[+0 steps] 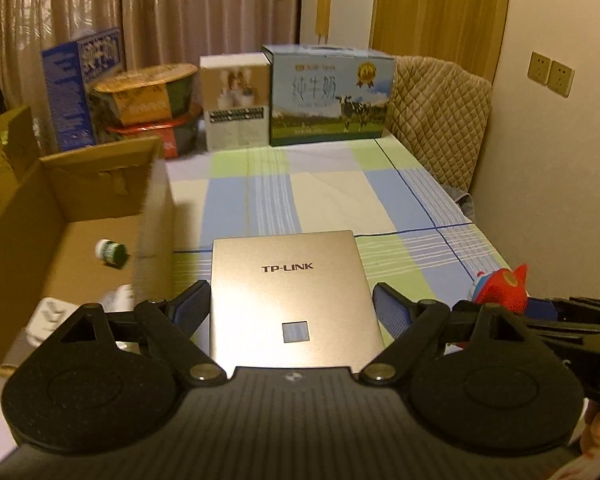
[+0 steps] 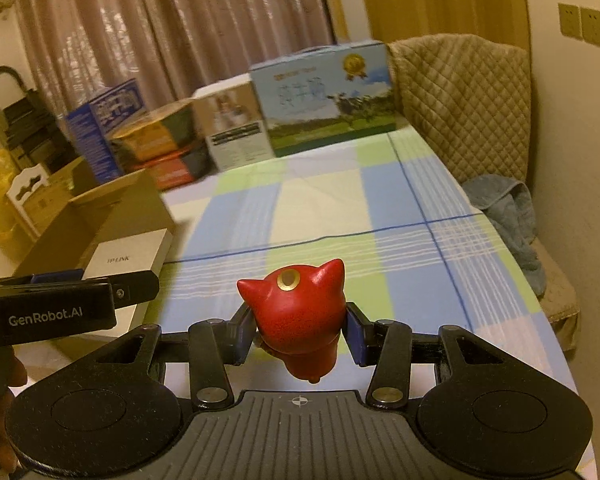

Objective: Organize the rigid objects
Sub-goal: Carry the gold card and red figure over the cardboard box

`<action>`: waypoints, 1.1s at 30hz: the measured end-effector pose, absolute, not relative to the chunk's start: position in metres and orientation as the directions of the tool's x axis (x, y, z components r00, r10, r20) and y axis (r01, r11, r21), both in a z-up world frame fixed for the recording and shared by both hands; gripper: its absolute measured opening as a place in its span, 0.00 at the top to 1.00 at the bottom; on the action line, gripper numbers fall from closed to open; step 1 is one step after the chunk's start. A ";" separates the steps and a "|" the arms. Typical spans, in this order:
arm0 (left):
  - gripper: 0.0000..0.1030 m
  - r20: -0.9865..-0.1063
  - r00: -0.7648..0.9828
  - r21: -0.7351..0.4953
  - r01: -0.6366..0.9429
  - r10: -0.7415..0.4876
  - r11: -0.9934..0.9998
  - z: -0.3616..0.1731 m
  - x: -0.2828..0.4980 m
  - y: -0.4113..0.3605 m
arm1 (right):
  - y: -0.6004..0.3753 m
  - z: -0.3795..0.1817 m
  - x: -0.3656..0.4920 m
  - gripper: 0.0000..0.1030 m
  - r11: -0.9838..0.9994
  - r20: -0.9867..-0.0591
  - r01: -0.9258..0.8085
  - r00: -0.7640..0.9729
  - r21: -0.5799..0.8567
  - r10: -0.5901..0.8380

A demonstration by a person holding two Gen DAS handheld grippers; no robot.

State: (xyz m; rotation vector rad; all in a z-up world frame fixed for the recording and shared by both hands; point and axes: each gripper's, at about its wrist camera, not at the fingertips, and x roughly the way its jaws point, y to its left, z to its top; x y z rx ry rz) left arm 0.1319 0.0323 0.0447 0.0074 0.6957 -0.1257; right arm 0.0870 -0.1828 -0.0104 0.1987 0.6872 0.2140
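Carrying | left gripper (image 1: pixel 291 300) clamping TP-LINK box (image 1: pixel 290 292) beside cardboard box (image 1: pixel 156 200) | right gripper (image 2: pixel 296 330) pinching red figurine (image 2: pixel 298 312) (rounded) | risking slipping, clipping wall

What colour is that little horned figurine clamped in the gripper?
Glossy red horned figurine with a gold ring on top; clearest in the right wrist view.
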 end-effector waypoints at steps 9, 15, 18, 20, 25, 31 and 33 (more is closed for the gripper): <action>0.18 -0.598 0.798 -0.009 0.085 -0.073 0.996 0.080 0.087 0.068 | -0.138 0.022 0.059 0.58 0.962 -0.595 -0.196 0.756 0.193 0.273; 0.18 -0.588 0.807 0.003 0.065 -0.051 0.998 0.091 0.074 0.092 | -0.115 0.031 0.056 0.58 0.955 -0.589 -0.240 0.752 0.176 0.298; 0.18 -0.586 0.810 0.005 0.048 -0.036 0.999 0.093 0.071 0.104 | -0.102 0.036 0.056 0.58 0.950 -0.585 -0.264 0.748 0.170 0.313; 0.18 -0.585 0.810 0.001 0.041 -0.032 0.999 0.095 0.070 0.112 | -0.096 0.038 0.057 0.58 0.945 -0.584 -0.278 0.744 0.172 0.325; 0.18 -0.581 0.814 0.008 0.023 -0.014 1.000 0.100 0.063 0.131 | -0.081 0.043 0.056 0.58 0.936 -0.580 -0.305 0.735 0.178 0.350; 0.18 -0.580 0.815 0.018 -0.004 0.014 1.000 0.105 0.059 0.150 | -0.060 0.047 0.056 0.58 0.925 -0.579 -0.336 0.724 0.179 0.375; 0.18 -0.579 0.815 0.016 -0.014 0.020 1.000 0.107 0.059 0.158 | -0.053 0.049 0.056 0.58 0.920 -0.578 -0.349 0.719 0.178 0.385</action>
